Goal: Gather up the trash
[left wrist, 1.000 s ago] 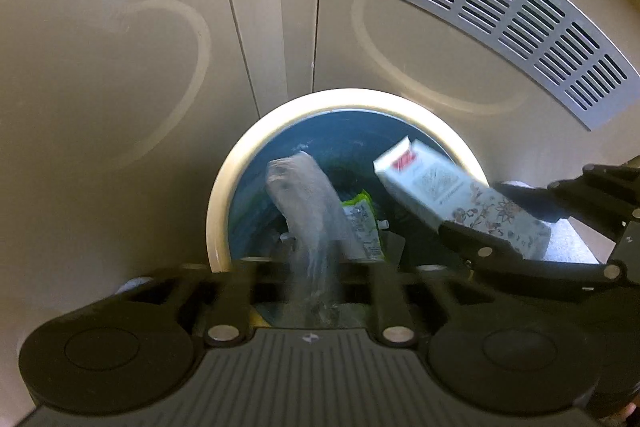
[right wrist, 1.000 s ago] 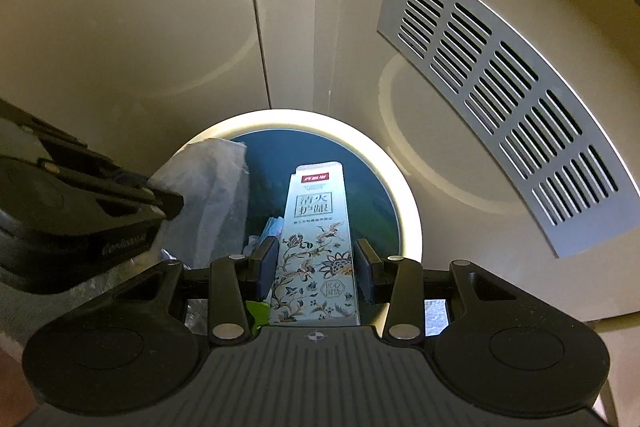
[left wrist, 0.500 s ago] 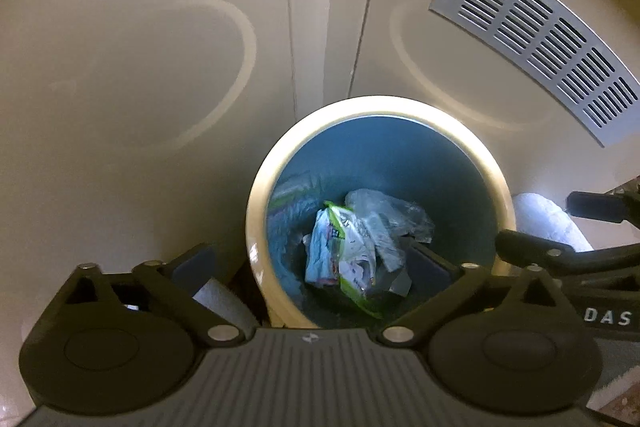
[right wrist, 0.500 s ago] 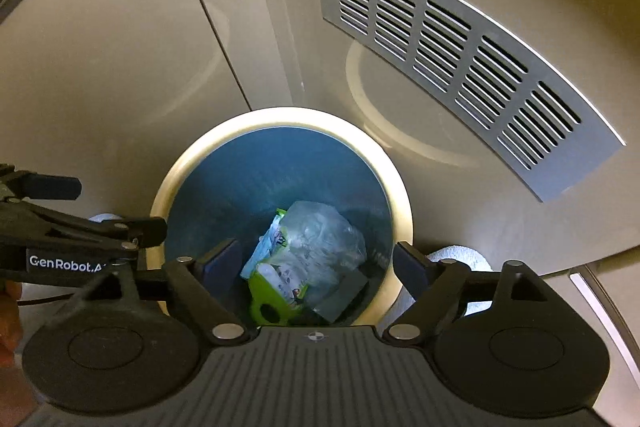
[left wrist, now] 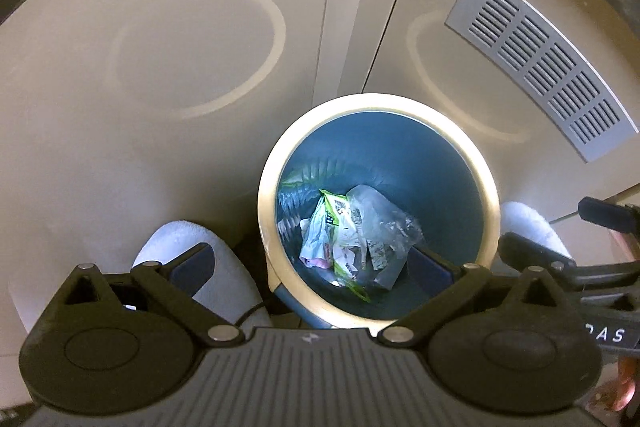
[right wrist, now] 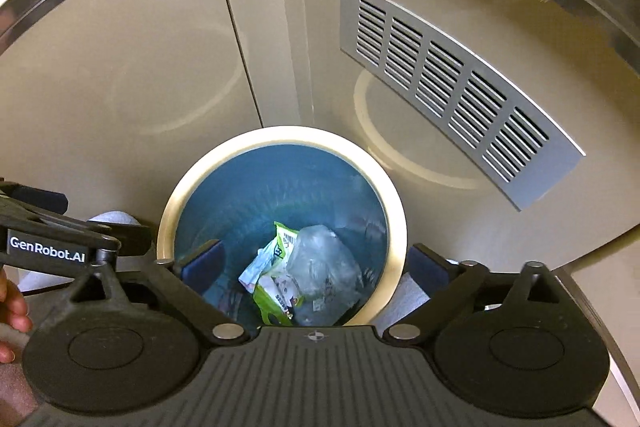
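A round bin with a cream rim (left wrist: 380, 103) and a blue inside stands on the floor below both grippers. At its bottom lie a crumpled clear plastic bag (left wrist: 380, 223) and a green-and-white wrapper (left wrist: 332, 215). The right wrist view shows the same bin rim (right wrist: 280, 135), bag (right wrist: 320, 263) and wrapper (right wrist: 276, 291). I cannot make out the carton. My left gripper (left wrist: 312, 263) hangs open above the bin's near edge with nothing between its jaws. My right gripper (right wrist: 316, 263) is over the bin too; its jaws are opening and nothing is between them.
Beige cabinet doors rise behind the bin, with a grey vent grille (left wrist: 540, 67) at the right. Pale fuzzy slippers (left wrist: 188, 247) flank the bin on the floor. The left gripper's body (right wrist: 48, 247) and a person's fingers (right wrist: 12, 303) fill the right view's left edge.
A second ago the left gripper held the clear bag and the right held a printed carton over the bin. Both let go, spread their jaws and drew up and back; the bag now lies inside.
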The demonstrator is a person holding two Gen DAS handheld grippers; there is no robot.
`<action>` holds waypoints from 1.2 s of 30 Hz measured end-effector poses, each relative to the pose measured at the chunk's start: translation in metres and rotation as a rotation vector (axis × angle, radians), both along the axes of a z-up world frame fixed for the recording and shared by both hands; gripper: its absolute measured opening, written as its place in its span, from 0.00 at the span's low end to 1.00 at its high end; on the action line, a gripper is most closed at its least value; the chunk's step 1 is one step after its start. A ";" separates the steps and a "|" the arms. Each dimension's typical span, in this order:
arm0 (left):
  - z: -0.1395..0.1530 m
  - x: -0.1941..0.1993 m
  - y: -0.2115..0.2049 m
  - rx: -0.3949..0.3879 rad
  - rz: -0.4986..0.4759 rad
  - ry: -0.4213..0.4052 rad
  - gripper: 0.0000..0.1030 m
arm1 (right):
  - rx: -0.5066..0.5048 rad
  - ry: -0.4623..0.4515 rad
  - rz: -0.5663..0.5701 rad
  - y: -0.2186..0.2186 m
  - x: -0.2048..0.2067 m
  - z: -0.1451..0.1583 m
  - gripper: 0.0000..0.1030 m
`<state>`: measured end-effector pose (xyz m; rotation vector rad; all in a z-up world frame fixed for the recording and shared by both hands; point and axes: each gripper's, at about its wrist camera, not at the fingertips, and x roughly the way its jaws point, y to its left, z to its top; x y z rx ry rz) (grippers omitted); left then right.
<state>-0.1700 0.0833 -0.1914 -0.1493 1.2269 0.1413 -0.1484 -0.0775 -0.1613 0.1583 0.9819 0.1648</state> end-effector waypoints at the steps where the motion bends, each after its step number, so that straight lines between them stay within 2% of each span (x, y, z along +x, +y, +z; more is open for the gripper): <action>1: -0.001 -0.002 0.001 -0.010 0.009 0.001 1.00 | 0.002 -0.005 0.004 -0.001 -0.002 0.000 1.00; 8: -0.004 -0.004 0.008 -0.077 0.068 0.029 1.00 | -0.013 -0.009 0.031 0.002 -0.012 0.005 1.00; 14: -0.016 -0.005 0.015 -0.055 0.126 0.097 1.00 | -0.036 0.008 0.048 0.003 -0.012 0.001 1.00; 19: -0.010 -0.011 0.020 -0.099 0.143 0.063 1.00 | -0.035 -0.011 0.099 0.009 -0.017 0.005 1.00; 23: -0.011 -0.011 0.020 -0.132 0.132 0.081 1.00 | -0.042 -0.044 0.138 0.013 -0.022 0.009 1.00; 29: -0.016 -0.011 0.022 -0.109 0.183 0.125 1.00 | -0.035 -0.043 0.088 0.006 -0.023 0.012 1.00; 36: -0.017 -0.013 0.026 -0.108 0.200 0.119 1.00 | -0.038 -0.036 0.075 0.007 -0.024 0.012 1.00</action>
